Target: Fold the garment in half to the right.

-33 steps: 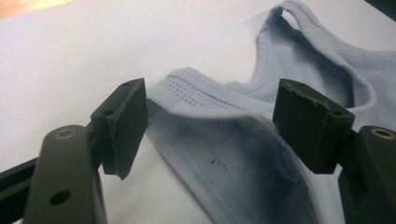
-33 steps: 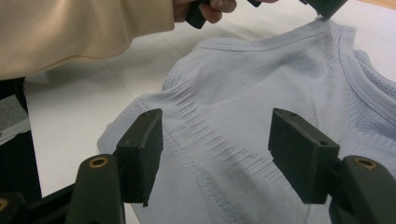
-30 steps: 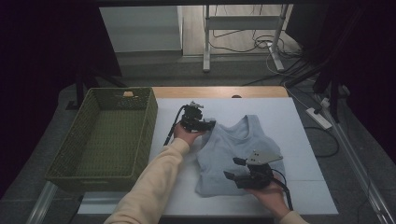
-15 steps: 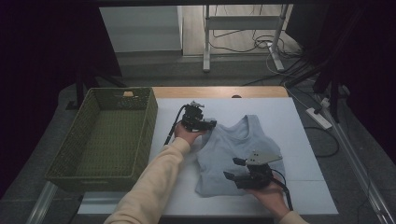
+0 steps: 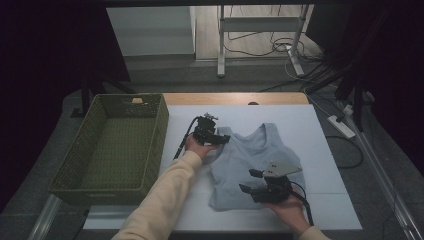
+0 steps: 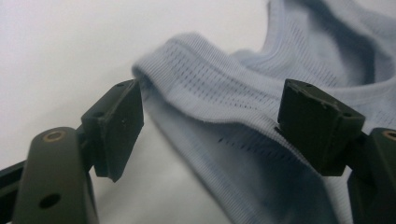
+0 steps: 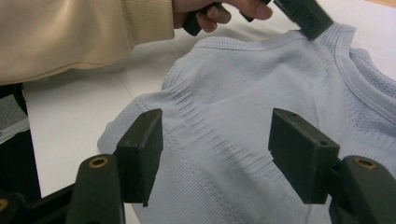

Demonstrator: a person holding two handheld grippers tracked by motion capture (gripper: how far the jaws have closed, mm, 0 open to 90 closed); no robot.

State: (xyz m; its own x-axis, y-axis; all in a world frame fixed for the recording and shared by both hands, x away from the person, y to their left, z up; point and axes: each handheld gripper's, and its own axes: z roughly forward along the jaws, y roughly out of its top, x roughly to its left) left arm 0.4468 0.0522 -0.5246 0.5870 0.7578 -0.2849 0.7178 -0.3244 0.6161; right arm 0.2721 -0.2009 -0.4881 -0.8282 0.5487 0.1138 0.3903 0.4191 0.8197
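Our left tool has its jaws spread, just eased a little wider, straddling the shoulder strap of the pale blue tank top without pinching it, while our right tool hangs with jaws parted just above the hem, gripping nothing. The tank top lies flat and unfolded on the white counter, just right of the green wicker basket, which holds nothing. By our reading the work has barely begun: no fold made, nothing lifted, the garment not yet binned.
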